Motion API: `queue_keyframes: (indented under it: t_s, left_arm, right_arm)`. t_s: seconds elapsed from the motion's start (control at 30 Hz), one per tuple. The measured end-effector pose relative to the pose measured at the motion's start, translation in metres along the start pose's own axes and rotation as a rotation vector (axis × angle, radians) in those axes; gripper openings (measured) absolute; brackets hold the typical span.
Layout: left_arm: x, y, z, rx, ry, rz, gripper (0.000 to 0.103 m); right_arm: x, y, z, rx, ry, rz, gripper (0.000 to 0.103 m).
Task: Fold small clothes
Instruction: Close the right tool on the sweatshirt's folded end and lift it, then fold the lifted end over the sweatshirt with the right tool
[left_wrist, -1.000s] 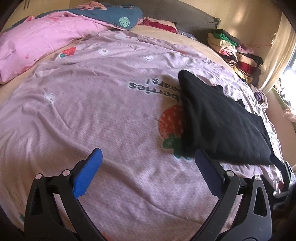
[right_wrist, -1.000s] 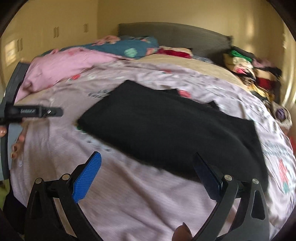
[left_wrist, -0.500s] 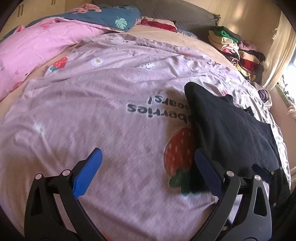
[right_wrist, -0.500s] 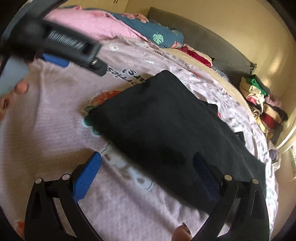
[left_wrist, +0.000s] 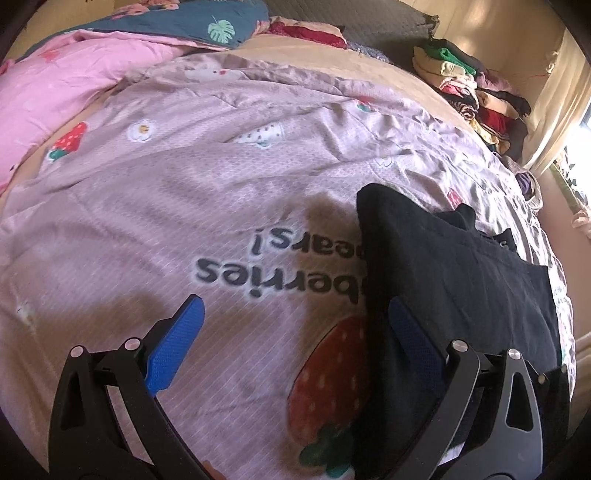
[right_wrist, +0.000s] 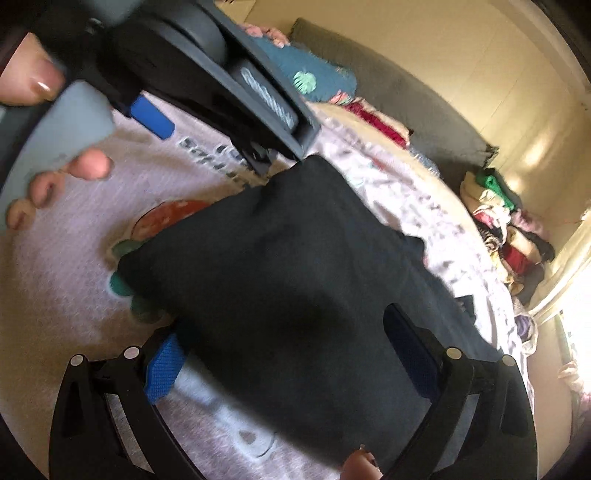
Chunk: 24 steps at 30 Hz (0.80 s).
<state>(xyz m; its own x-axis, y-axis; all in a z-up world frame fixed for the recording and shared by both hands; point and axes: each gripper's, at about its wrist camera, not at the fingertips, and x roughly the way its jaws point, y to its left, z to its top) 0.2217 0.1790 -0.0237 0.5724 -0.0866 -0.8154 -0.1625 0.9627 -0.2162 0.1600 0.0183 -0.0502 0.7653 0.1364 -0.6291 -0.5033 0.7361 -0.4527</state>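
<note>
**Black garment half-folded on the bed, both grippers closing in on its near edge**

Black garment (left_wrist: 458, 280) lies flat on the lilac strawberry-print duvet (left_wrist: 192, 206), already doubled into a rough rectangle, its left edge covering part of the big printed strawberry (left_wrist: 328, 373). That strawberry makes a handy marker: the cloth sits just right of it, and the printed lettering runs off to the strawberry's far left.

A second ago both tools hung well back from the cloth, with a wide stretch of duvet showing in front of them. Now they have come down low and close. The left gripper (left_wrist: 291, 339) has its jaws spread wide, one blue pad over bare duvet left of the strawberry and the other right at the garment's left edge. The right gripper (right_wrist: 284, 350) is also spread wide, straddling the garment's near edge (right_wrist: 280, 413); its left pad looks tucked against or under the hem, though the blur there leaves me unsure whether it touches. Neither holds anything yet.

From where I stand, that descent reads as the set-up for the next fold: both tools are lining up along the near side to pinch the edge and carry it over. The fold looks about midway done.

A stack of folded clothes (left_wrist: 476, 88) sits far beyond the strawberry, by the wall, and a pink blanket (left_wrist: 62, 74) lies off to its far left.
</note>
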Motion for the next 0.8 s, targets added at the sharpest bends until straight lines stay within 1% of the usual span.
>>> queue_keyframes:
  t_s: [0.07, 0.1, 0.13, 0.17, 0.2, 0.23, 0.27, 0.3, 0.33, 0.43, 0.53, 0.6, 0.63, 0.67, 0.73, 0.77, 0.8]
  left_arm:
    - [0.006, -0.005, 0.006, -0.004, 0.013, -0.018, 0.093]
    - [0.008, -0.008, 0.008, -0.005, 0.020, -0.026, 0.093]
    - [0.010, -0.011, 0.010, -0.003, 0.027, -0.033, 0.093]
    - [0.013, -0.015, 0.013, 0.000, 0.036, -0.044, 0.093]
    - [0.015, -0.018, 0.015, 0.000, 0.040, -0.049, 0.093]
    - [0.016, -0.021, 0.017, -0.001, 0.047, -0.063, 0.093]
    - [0.017, -0.024, 0.019, -0.002, 0.049, -0.074, 0.093]
    - [0.019, -0.027, 0.021, -0.001, 0.055, -0.083, 0.093]
    - [0.021, -0.030, 0.022, 0.002, 0.058, -0.082, 0.093]
    - [0.030, -0.039, 0.025, 0.017, 0.081, -0.047, 0.093]
    - [0.036, -0.048, 0.024, 0.018, 0.109, -0.077, 0.093]
    - [0.034, -0.057, 0.022, 0.025, 0.107, -0.103, 0.093]
    - [0.031, -0.063, 0.022, 0.027, 0.097, -0.126, 0.092]
    - [0.028, -0.068, 0.022, 0.028, 0.088, -0.135, 0.087]
    - [0.022, -0.080, 0.022, 0.038, 0.073, -0.160, 0.054]
    - [0.018, -0.088, 0.021, 0.048, 0.068, -0.174, 0.047]
    - [0.013, -0.096, 0.021, 0.061, 0.061, -0.186, 0.036]
  right_arm:
    - [-0.006, -0.001, -0.001, -0.003, -0.026, -0.016, 0.097]
    - [-0.008, -0.003, -0.001, -0.007, -0.039, -0.026, 0.094]
    - [-0.010, -0.005, -0.001, -0.013, -0.056, -0.028, 0.085]
    - [-0.014, -0.005, -0.002, -0.016, -0.067, -0.021, 0.079]
    - [-0.016, -0.008, -0.003, -0.016, -0.076, 0.000, 0.069]
    - [-0.018, -0.009, -0.004, -0.013, -0.083, 0.011, 0.057]
    - [-0.022, -0.009, -0.005, -0.013, -0.095, 0.028, 0.048]
    - [-0.025, -0.010, -0.006, -0.013, -0.107, 0.045, 0.033]
    - [-0.029, -0.011, -0.007, -0.009, -0.123, 0.069, 0.021]
    - [-0.039, -0.014, -0.008, 0.001, -0.153, 0.071, 0.014]
    - [-0.049, -0.021, -0.011, 0.043, -0.172, 0.082, 0.012]
    - [-0.055, -0.032, -0.013, 0.089, -0.187, 0.089, 0.011]
    - [-0.059, -0.035, -0.014, 0.106, -0.193, 0.087, 0.011]
    - [-0.063, -0.040, -0.015, 0.121, -0.200, 0.084, 0.010]
    - [-0.072, -0.051, -0.018, 0.153, -0.216, 0.075, 0.009]
    - [-0.075, -0.057, -0.020, 0.166, -0.223, 0.069, 0.008]
    - [-0.079, -0.062, -0.022, 0.178, -0.230, 0.063, 0.007]
